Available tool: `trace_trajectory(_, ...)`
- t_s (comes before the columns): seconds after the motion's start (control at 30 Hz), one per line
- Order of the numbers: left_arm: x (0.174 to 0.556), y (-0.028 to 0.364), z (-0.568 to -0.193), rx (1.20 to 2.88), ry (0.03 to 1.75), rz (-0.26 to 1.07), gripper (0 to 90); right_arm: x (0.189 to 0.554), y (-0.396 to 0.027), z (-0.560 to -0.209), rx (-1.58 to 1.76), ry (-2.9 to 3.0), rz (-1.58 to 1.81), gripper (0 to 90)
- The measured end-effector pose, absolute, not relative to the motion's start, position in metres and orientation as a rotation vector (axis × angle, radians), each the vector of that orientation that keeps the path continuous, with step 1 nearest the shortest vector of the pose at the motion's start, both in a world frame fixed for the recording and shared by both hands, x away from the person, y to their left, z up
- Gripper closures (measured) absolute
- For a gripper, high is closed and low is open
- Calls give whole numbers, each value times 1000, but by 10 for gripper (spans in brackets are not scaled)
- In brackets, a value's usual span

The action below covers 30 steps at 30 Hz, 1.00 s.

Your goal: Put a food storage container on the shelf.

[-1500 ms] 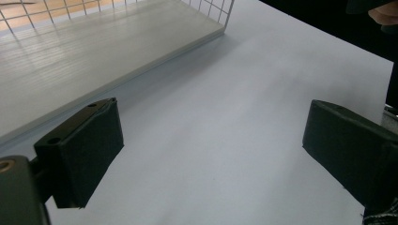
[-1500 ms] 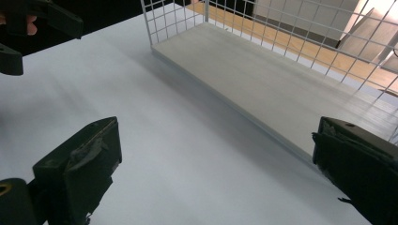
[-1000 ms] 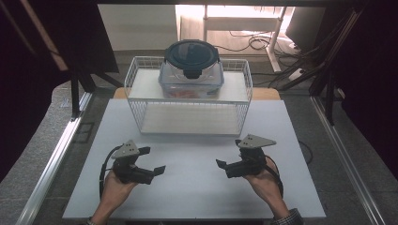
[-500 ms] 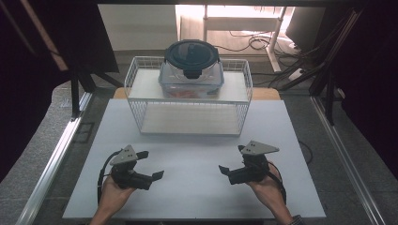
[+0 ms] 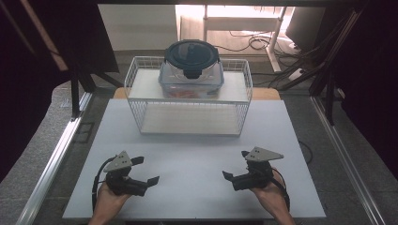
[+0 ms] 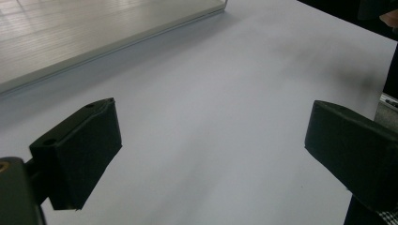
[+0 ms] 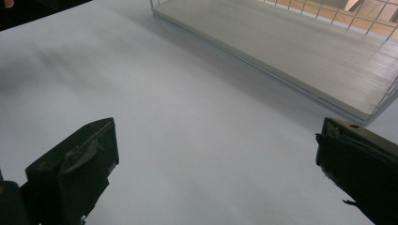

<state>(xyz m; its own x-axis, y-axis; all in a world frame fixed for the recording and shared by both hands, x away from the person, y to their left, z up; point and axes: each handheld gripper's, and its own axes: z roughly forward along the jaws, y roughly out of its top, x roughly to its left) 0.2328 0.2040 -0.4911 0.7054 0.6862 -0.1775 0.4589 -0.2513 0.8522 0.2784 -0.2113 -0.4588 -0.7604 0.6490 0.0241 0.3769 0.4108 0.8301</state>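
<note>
Presently, both hands low at the table's near edge.
Left gripper (image 5: 144, 170): jaws spread wide, empty, over bare white table (image 5: 197, 154).
Right gripper (image 5: 234, 165): jaws likewise apart, nothing between them.
Container (image 5: 191, 70): on the rack's (image 5: 141, 79) top shelf, far edge, well apart from both grippers.
Lid (image 5: 191, 55): dark, round, latched on, it seems.
Handling: likely rigid, smooth-walled, perhaps slippery; some weight from contents.
Hold: probably opposite sides under the lid rim, one gripper each.
</note>
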Motion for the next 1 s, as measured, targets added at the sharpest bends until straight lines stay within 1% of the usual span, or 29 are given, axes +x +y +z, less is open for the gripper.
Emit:
trace_trajectory(0.47,218,213,-497,1913,904,312,36,265,-225,-462,900,2345,1259,0)
trace_trajectory(1.0,207,217,-510,1968,929,345,34,257,-237,-474,939,2335,1196,0)
